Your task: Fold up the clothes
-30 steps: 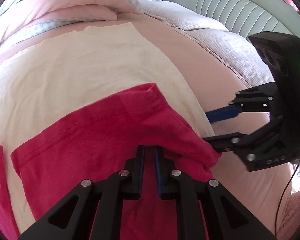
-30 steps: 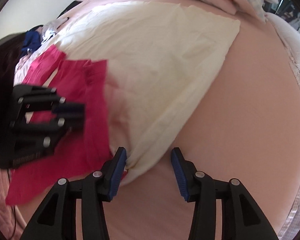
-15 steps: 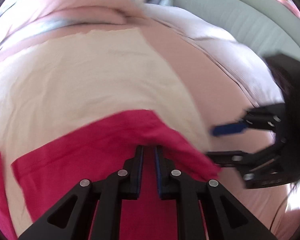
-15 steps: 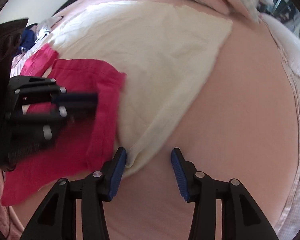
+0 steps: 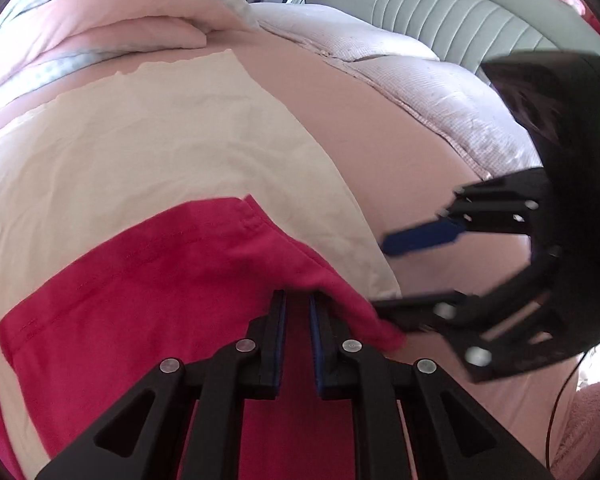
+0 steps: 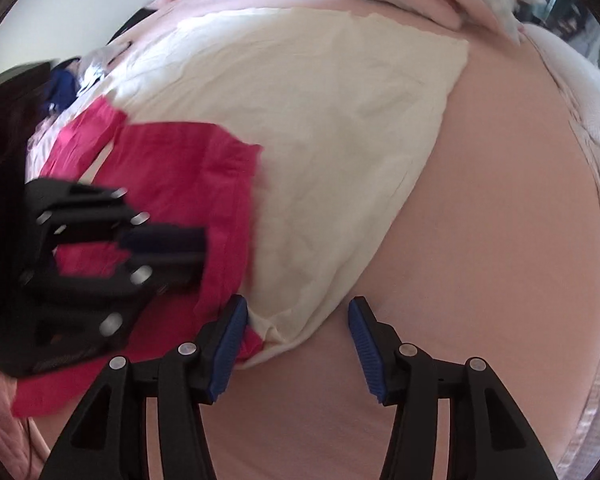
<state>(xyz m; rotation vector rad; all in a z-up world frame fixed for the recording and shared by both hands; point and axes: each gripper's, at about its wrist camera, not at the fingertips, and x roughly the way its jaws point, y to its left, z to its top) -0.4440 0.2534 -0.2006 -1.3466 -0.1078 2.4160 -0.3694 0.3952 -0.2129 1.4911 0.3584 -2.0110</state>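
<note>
On the pink bed sheet [image 6: 500, 240] a cream cloth [image 5: 140, 152] is spread flat, and over its near part lies the red garment [image 5: 148, 288], one hemmed edge of it lifted and draped forward. The left gripper [image 5: 297, 300] has its jaws nearly together, pinched on a fold of the red garment, which hangs over both fingertips. The right gripper [image 6: 296, 312] stands just beside it at the cream cloth's near corner; its jaws have just been opening and now stand apart, with the corner of the cream cloth and a bit of red fabric lying between them, the left blue pad [image 6: 230, 338] close against the fabric, the other clear of it over bare sheet. Beyond the cloth lie folded pink and pale blue checked bedding [image 5: 148, 28], a quilted pale blanket [image 5: 420, 80] to the right, and a grey ribbed headboard [image 5: 440, 4] behind.
</note>
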